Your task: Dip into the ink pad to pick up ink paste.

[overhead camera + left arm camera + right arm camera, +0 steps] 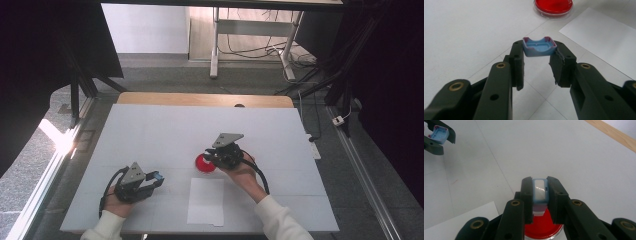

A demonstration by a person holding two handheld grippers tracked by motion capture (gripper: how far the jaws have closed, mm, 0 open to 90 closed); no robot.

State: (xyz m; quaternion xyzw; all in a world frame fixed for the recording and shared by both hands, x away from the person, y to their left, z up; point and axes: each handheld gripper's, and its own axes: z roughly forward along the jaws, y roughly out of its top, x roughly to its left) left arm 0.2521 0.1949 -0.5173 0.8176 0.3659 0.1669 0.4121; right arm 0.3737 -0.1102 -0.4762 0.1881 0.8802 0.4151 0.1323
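Note:
My left gripper rests low at the front left of the white table and is shut on a small blue cap with a reddish rim, pinched by its sides at the fingertips. In the right gripper view this blue cap sits far off at the top left. My right gripper is shut on a narrow blue piece with a white face, held just above a round red dish. From above, the red dish lies mid-table, partly covered by the right gripper.
A white sheet of paper lies in front of the dish, between my two hands. The grey-white mat covers the table, with a wooden edge at the back. Table legs and cables stand on the floor beyond.

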